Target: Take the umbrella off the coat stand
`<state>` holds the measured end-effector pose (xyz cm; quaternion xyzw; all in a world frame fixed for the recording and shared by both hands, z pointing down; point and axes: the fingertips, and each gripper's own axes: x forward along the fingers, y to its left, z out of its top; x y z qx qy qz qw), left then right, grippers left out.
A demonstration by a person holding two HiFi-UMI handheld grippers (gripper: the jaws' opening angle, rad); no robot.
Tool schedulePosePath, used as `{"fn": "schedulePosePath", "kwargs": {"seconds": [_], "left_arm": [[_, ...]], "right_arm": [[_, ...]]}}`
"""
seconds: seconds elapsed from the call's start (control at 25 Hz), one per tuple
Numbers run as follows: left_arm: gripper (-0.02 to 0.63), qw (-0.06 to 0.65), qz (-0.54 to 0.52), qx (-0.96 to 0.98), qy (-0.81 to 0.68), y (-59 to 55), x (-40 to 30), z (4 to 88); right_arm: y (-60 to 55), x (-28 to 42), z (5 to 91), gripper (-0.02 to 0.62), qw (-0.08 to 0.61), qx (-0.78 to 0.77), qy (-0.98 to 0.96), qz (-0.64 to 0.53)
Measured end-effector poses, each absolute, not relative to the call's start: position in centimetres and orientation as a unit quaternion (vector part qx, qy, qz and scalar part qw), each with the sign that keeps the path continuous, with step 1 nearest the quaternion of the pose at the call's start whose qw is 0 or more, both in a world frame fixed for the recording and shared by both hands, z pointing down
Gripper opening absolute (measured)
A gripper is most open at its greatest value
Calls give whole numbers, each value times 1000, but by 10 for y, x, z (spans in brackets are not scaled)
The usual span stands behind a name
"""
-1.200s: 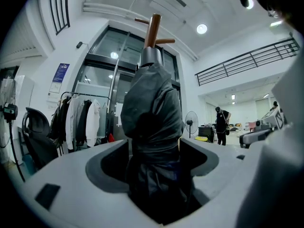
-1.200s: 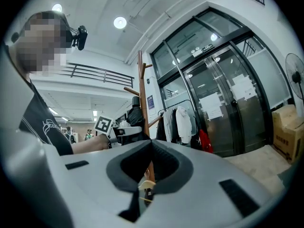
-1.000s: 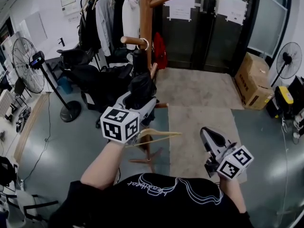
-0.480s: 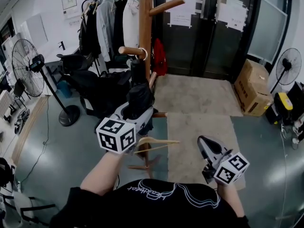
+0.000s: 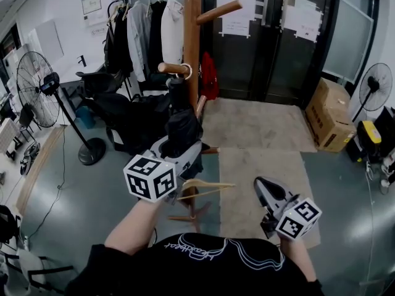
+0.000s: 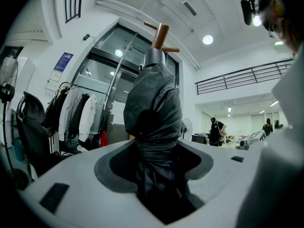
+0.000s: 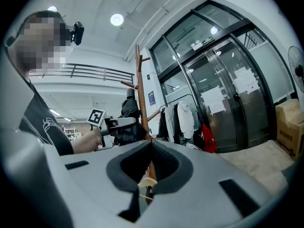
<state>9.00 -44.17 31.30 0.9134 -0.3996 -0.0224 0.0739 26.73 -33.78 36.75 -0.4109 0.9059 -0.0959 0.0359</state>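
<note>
A black folded umbrella hangs by its strap from a peg of the wooden coat stand. My left gripper points level at the umbrella's lower part, and its jaws press on the bunched black fabric. In the left gripper view the umbrella fills the space in the left gripper, and the stand's pegs show above it. My right gripper hangs lower at the right, shut with nothing in it. The right gripper view shows the right gripper facing the stand.
A wooden hanger hangs low on the stand beside my left gripper. Office chairs and a clothes rack stand behind, a floor fan at the left. A cardboard box and another fan are at the right, a mat ahead.
The left gripper's jaws have drawn in onto the umbrella. Both hands have stayed nearly in place.
</note>
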Motion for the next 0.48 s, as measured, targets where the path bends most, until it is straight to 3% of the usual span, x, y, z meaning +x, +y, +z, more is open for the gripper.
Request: {"fn": "schedulePosePath", "kwargs": {"seconds": [0.48], "left_arm": [[236,58,-34,921,-383,-413,74,281]], "right_arm": [[-326,231,354,3,45,-403,908,-104]]}}
